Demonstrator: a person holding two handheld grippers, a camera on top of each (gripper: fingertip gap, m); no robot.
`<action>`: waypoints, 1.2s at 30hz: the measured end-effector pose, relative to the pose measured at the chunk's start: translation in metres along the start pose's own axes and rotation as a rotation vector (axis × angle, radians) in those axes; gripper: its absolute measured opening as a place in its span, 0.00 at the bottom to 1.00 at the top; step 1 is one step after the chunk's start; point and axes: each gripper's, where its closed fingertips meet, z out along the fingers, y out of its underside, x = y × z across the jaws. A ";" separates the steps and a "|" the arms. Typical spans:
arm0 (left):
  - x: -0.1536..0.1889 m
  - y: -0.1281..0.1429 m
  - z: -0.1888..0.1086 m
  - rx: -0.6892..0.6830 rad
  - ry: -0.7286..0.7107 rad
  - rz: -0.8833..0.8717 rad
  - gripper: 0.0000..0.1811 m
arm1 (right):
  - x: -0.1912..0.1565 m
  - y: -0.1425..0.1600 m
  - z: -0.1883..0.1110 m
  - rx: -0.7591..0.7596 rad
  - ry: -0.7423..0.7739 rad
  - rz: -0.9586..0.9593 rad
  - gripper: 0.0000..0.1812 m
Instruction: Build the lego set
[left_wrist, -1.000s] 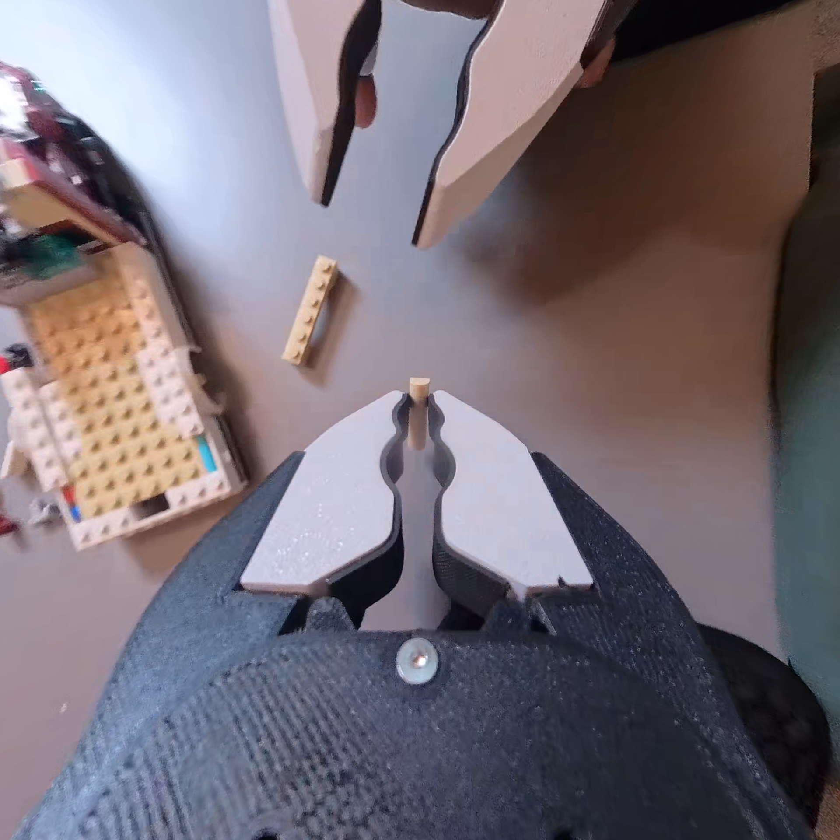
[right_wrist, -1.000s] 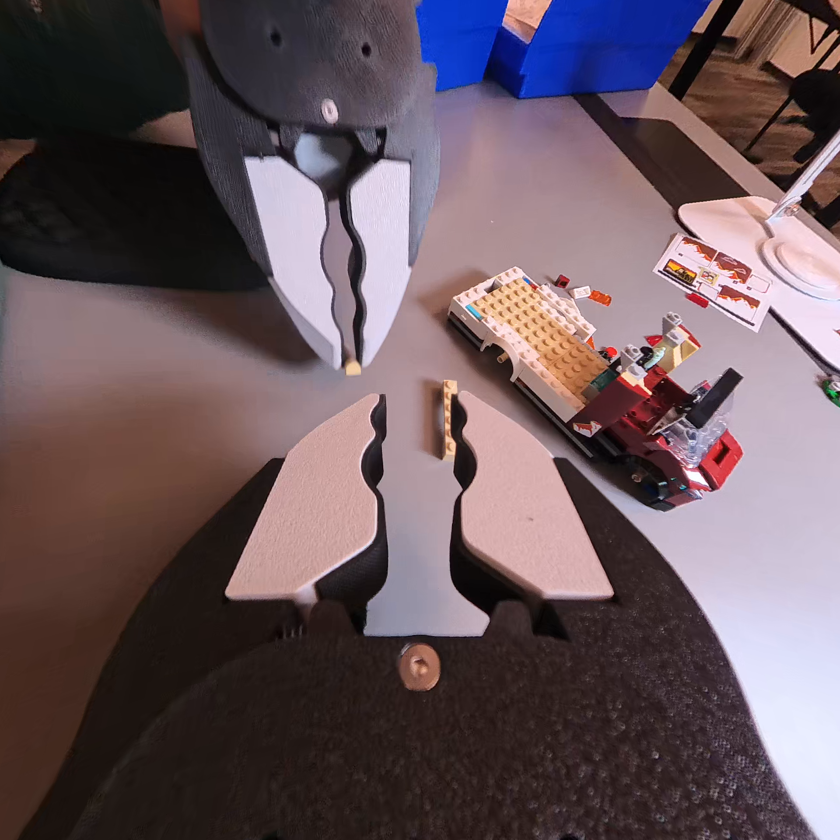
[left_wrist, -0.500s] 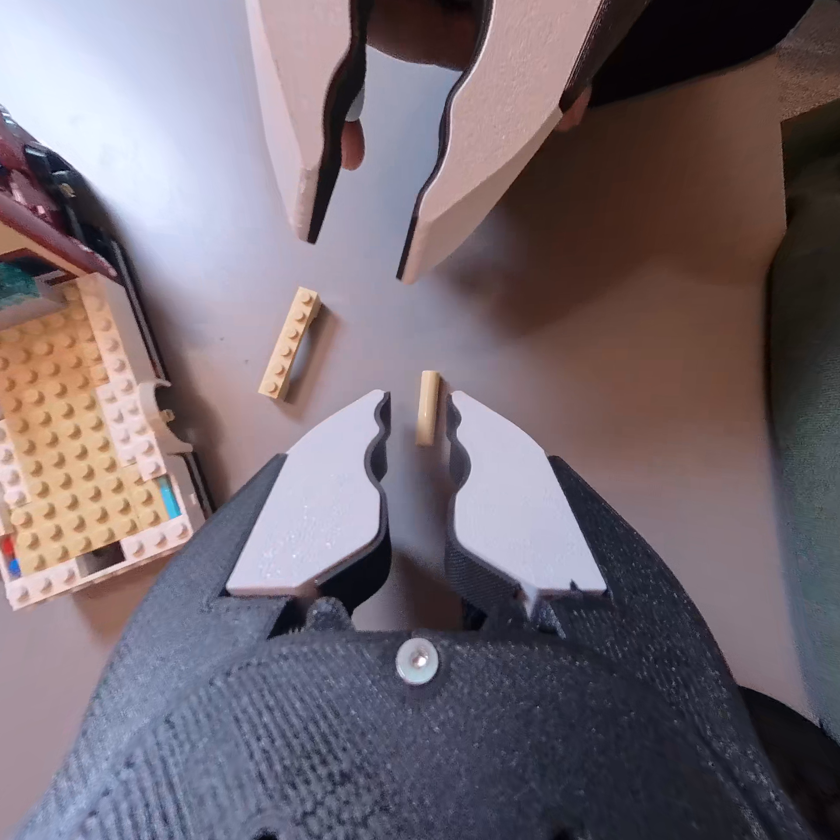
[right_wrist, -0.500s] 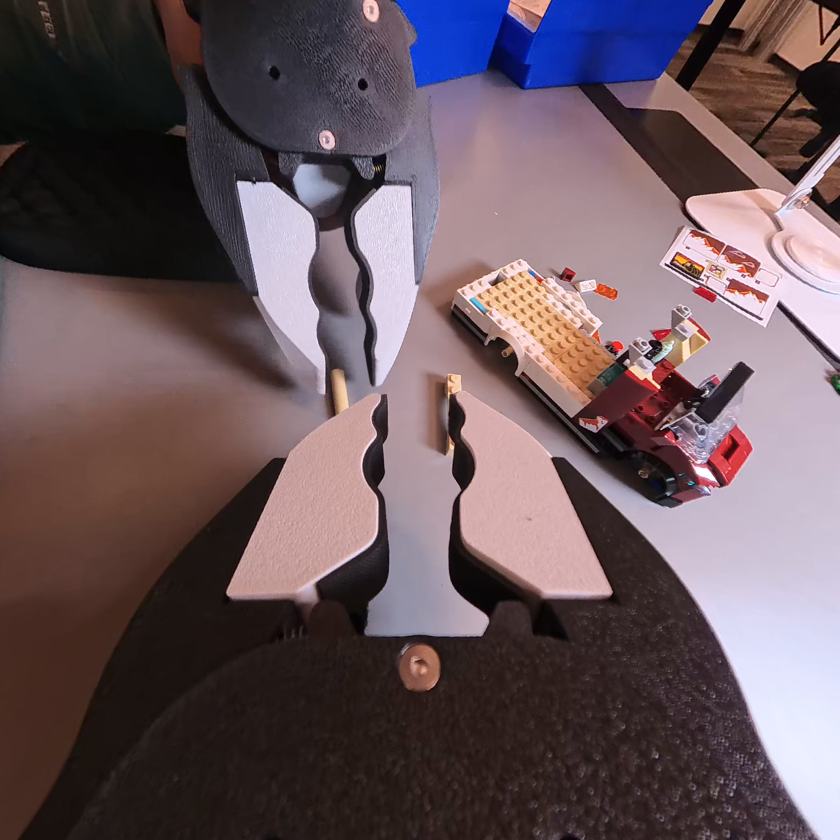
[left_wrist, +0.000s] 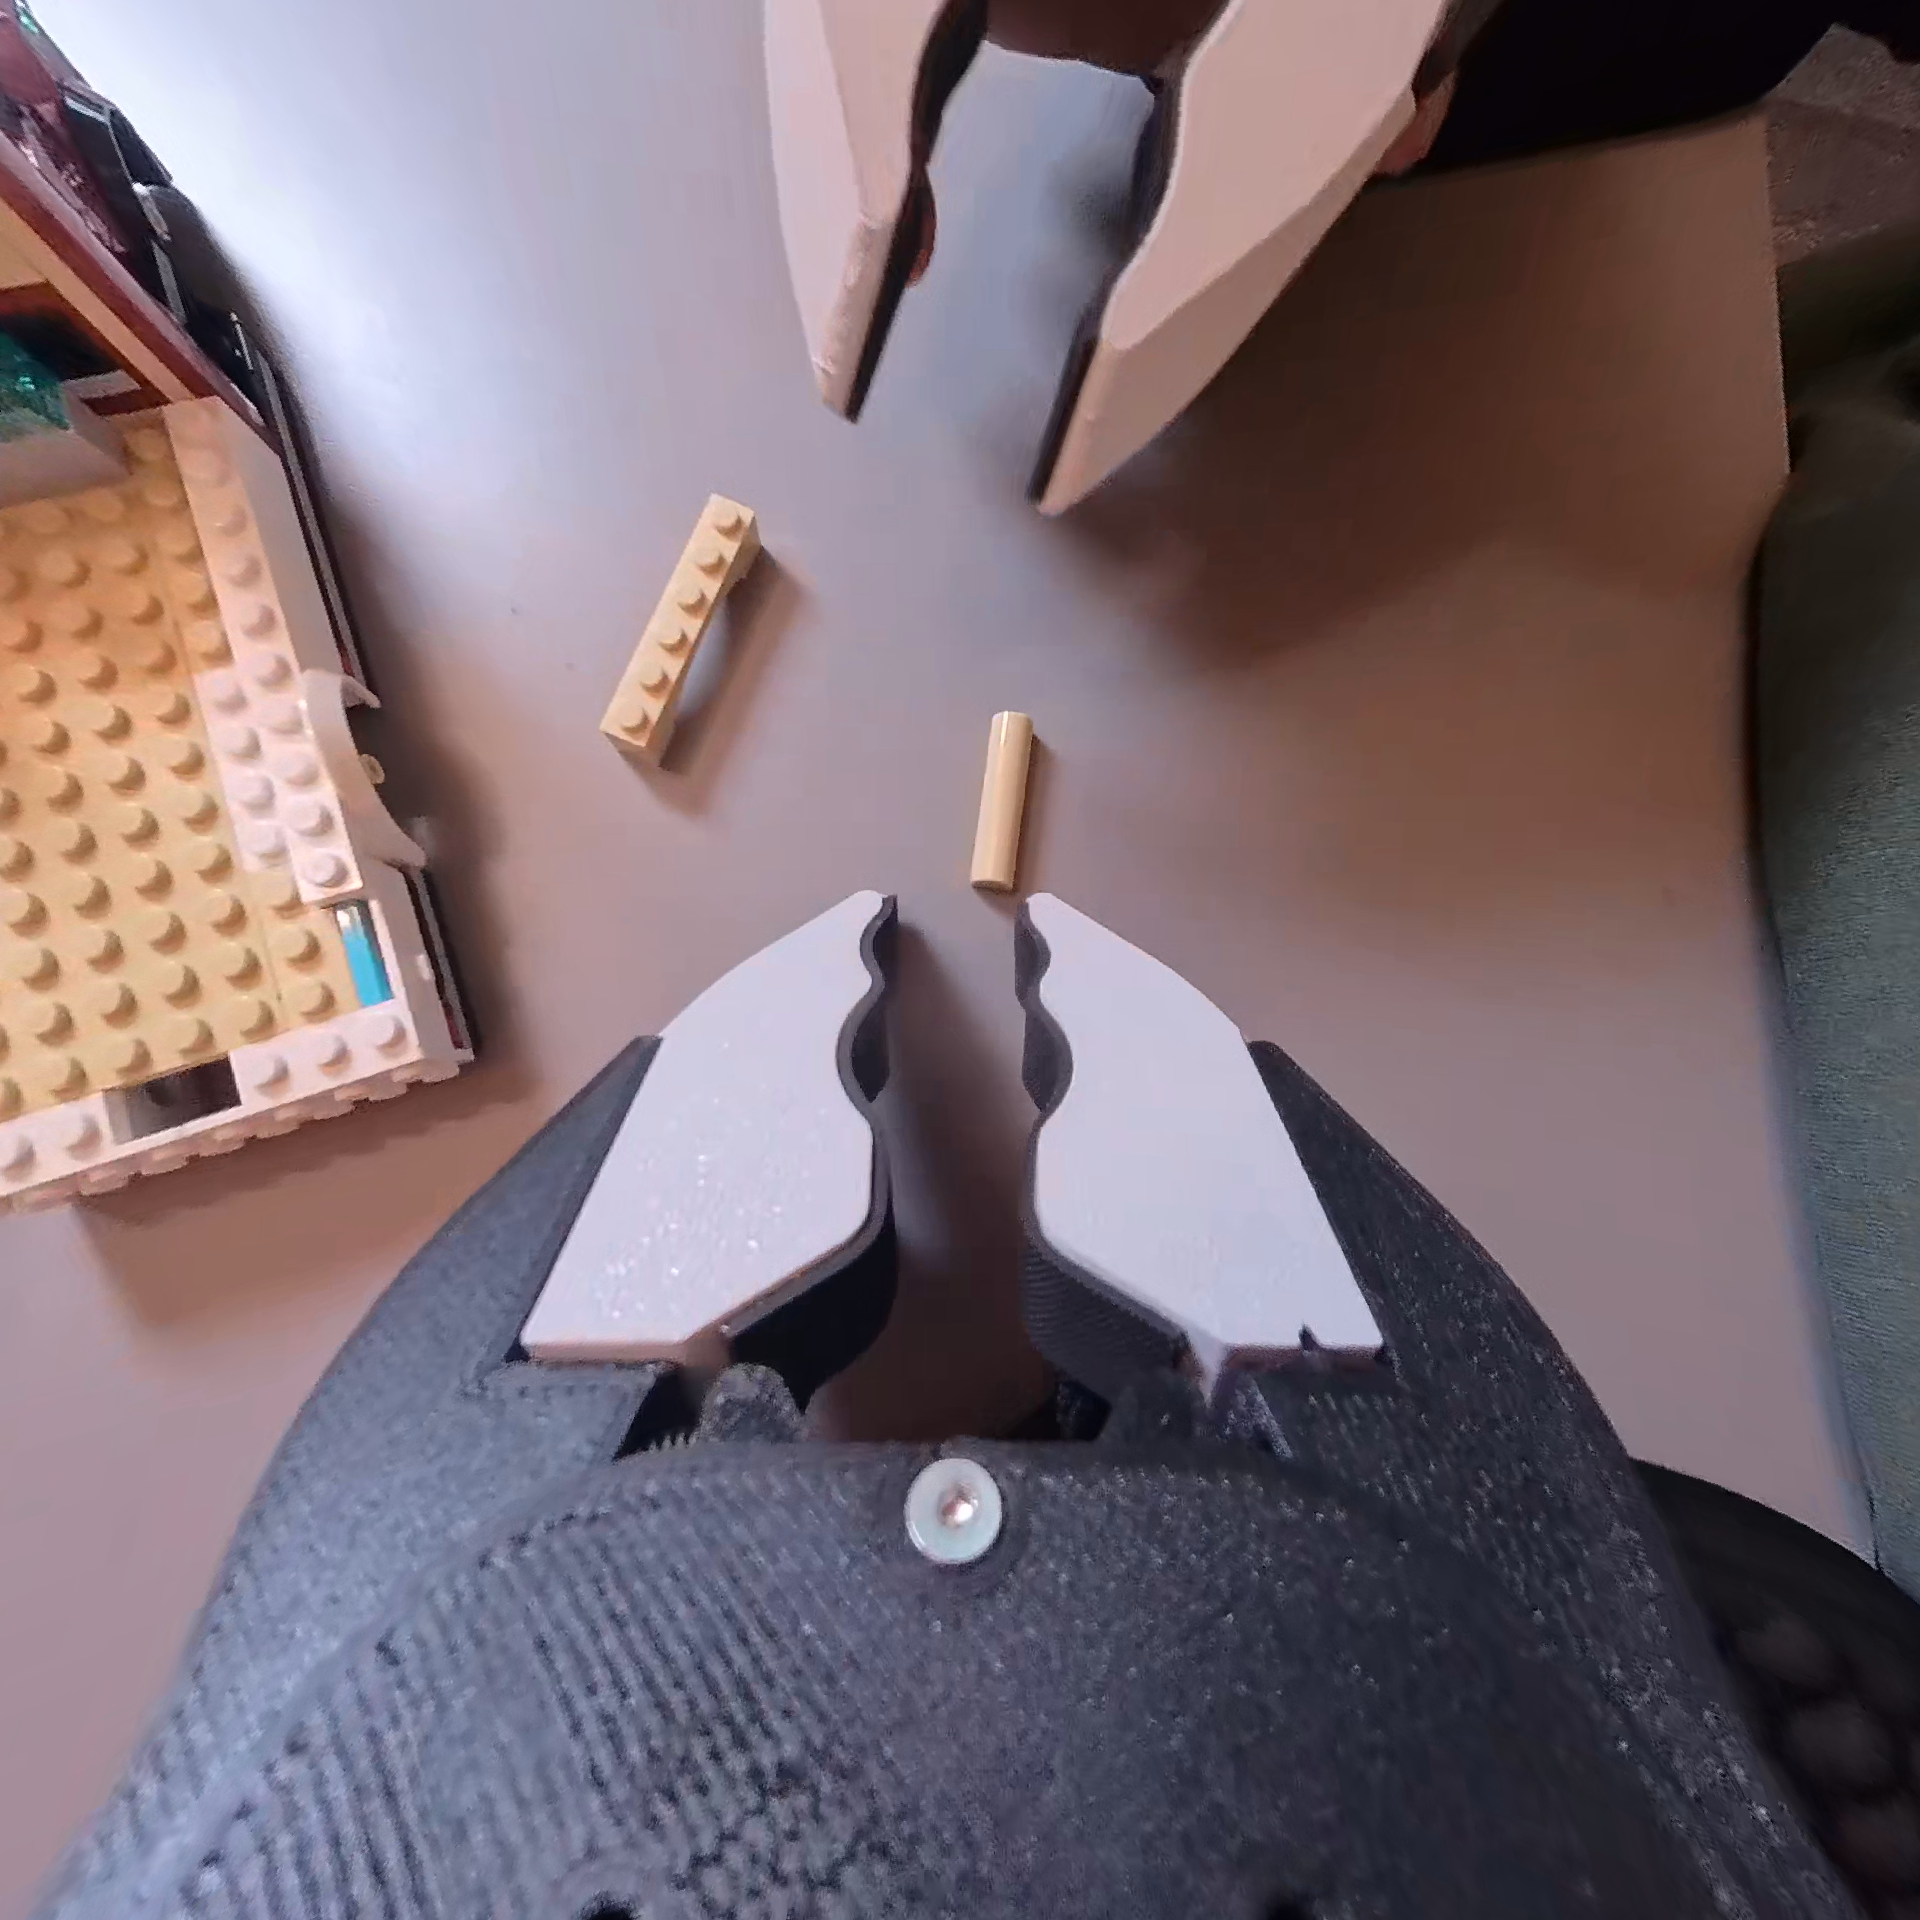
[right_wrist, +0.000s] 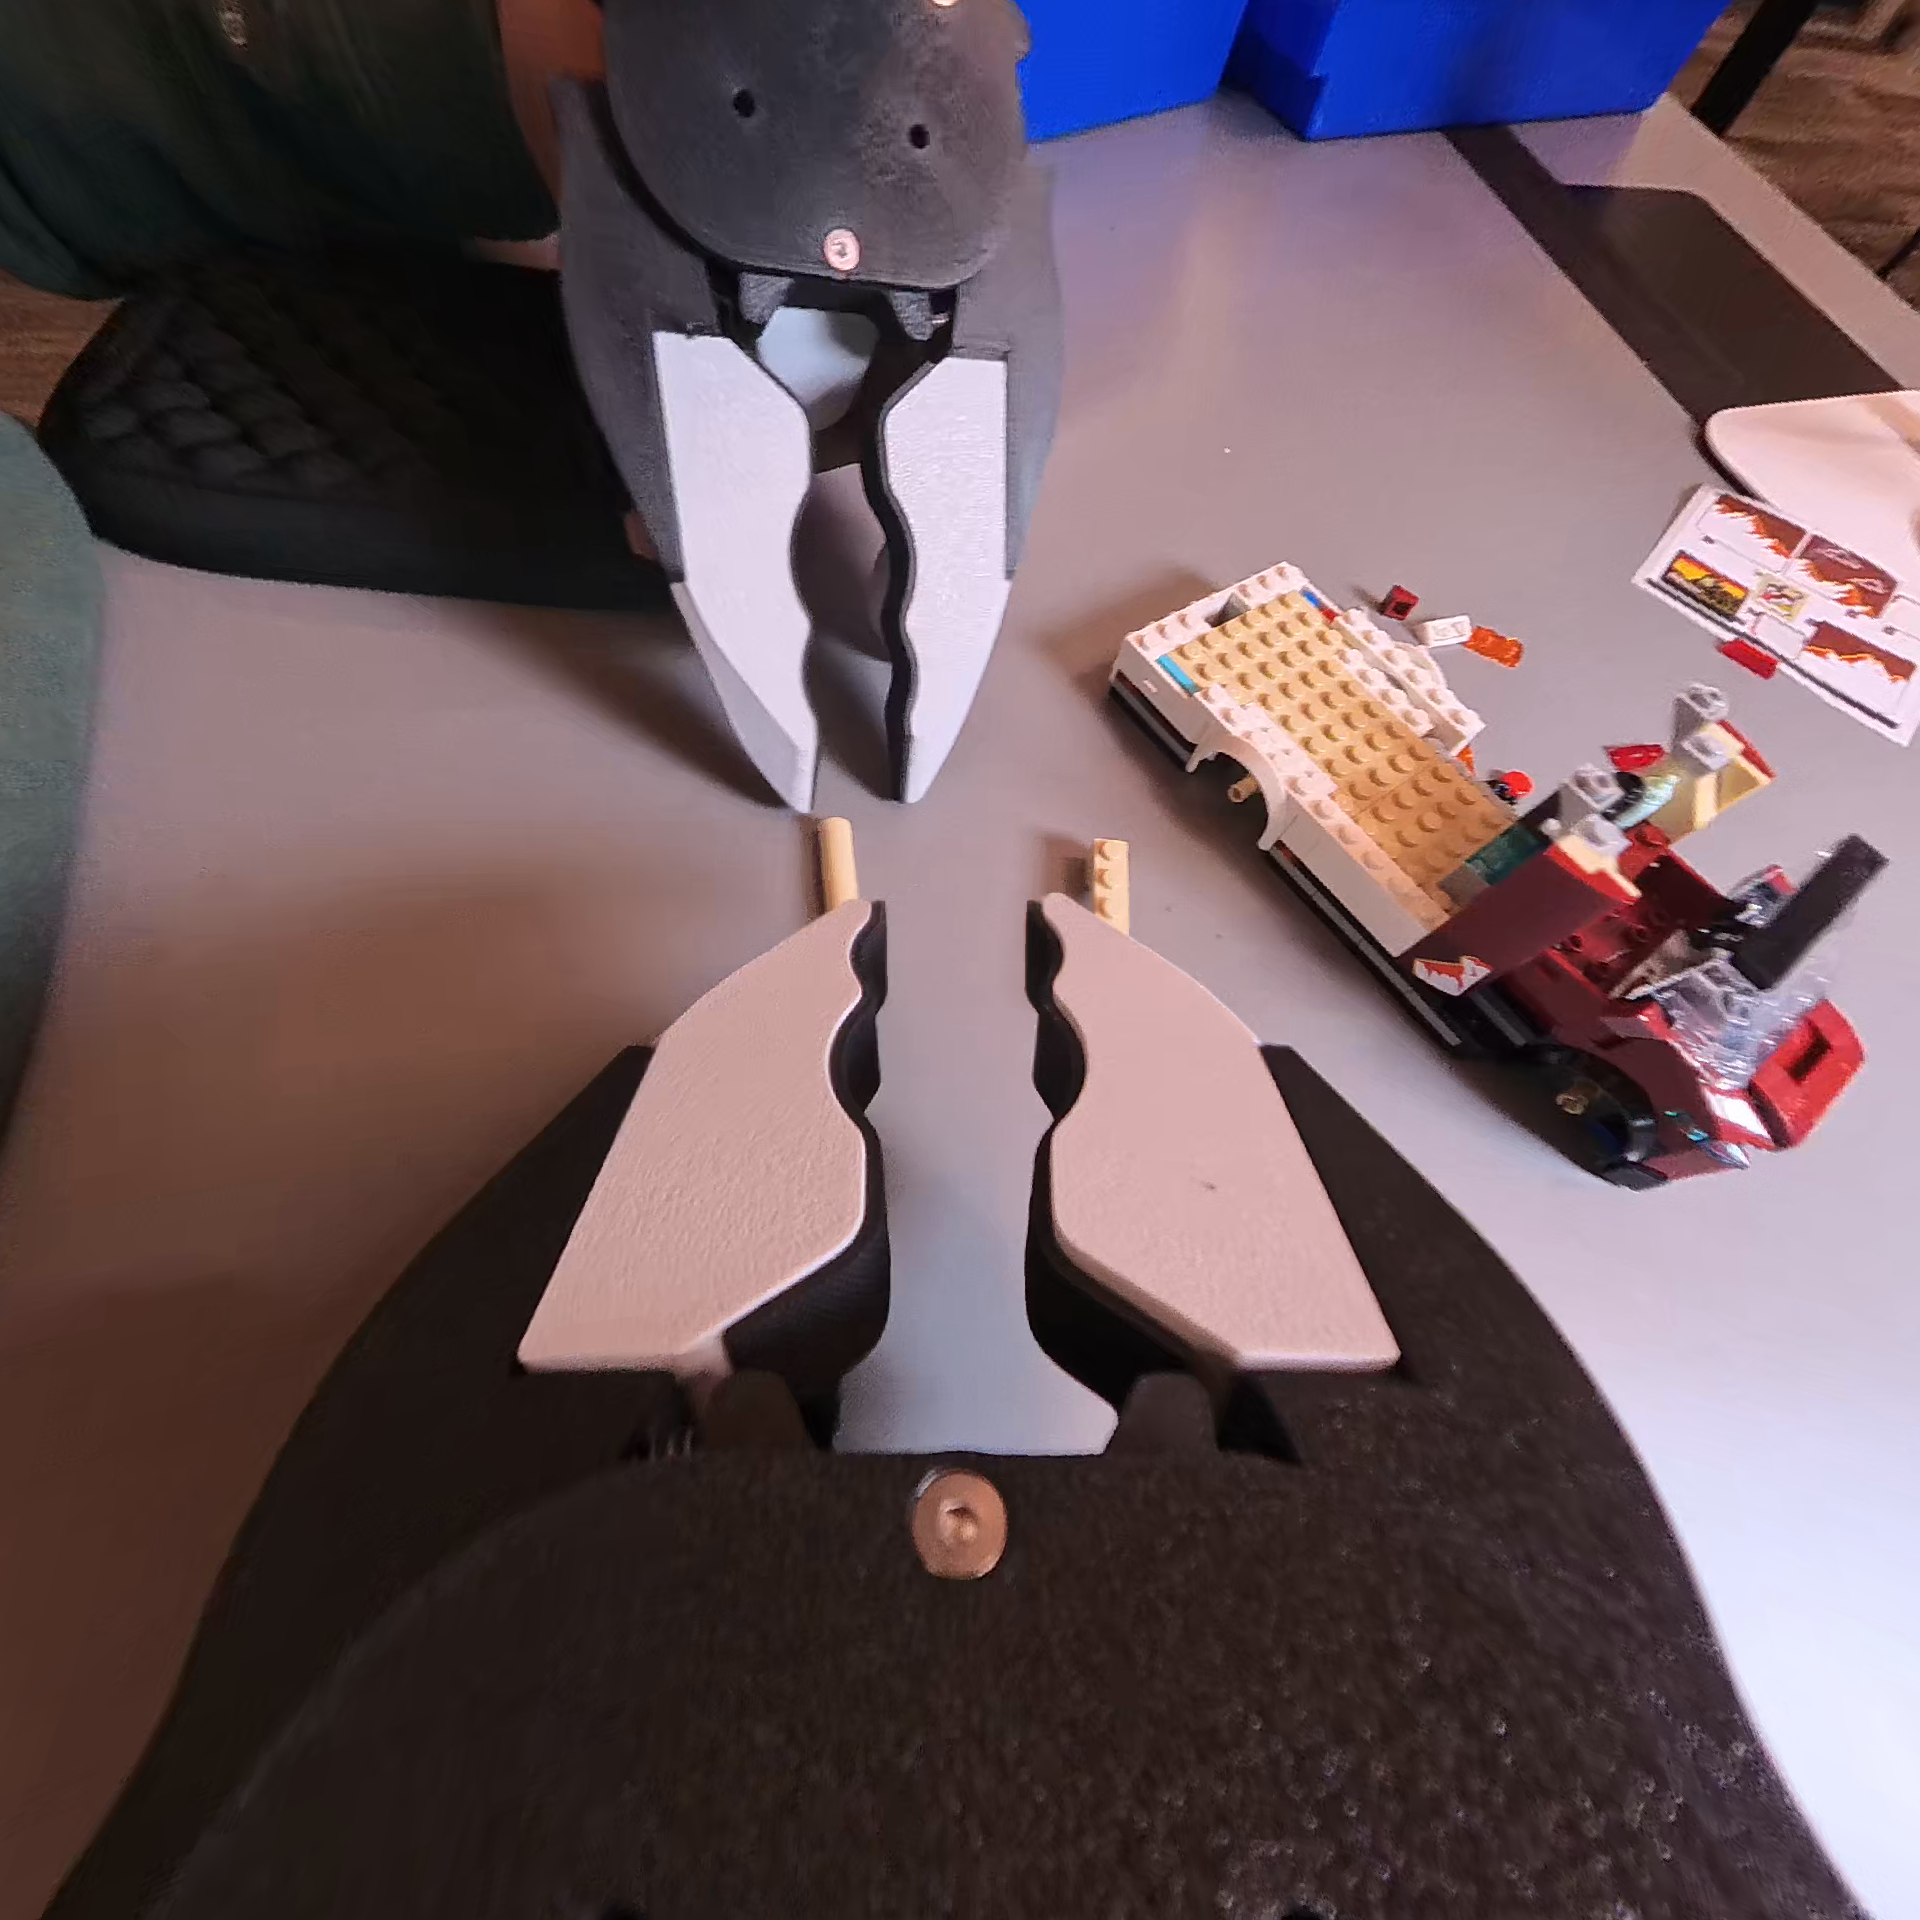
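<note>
The tan arch brick (left_wrist: 681, 646) and the tan pin (left_wrist: 1002, 798) are laid flat on the table (left_wrist: 1351, 831), well apart, presumably for separate pickup. The left gripper (left_wrist: 956, 914) is parted and empty near the pin; the right gripper (right_wrist: 956, 914) is likewise spread and empty. The part-built truck (right_wrist: 1455, 862) is kept at the right.

Two blue bins (right_wrist: 1351, 62) sit at the desk's (right_wrist: 312, 935) far edge; a white lamp base (right_wrist: 1818, 447) rests near the right edge
</note>
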 end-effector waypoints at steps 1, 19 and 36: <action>0.000 -0.001 0.001 0.007 -0.001 -0.002 0.11 | -0.003 0.001 0.001 -0.008 -0.015 -0.005 0.14; 0.011 -0.015 0.013 0.022 -0.010 0.139 0.04 | -0.024 0.020 0.032 -0.238 -0.064 -0.116 0.11; -0.052 -0.010 -0.006 0.112 -0.207 0.049 0.19 | -0.001 0.014 0.008 -0.197 -0.007 -0.051 0.02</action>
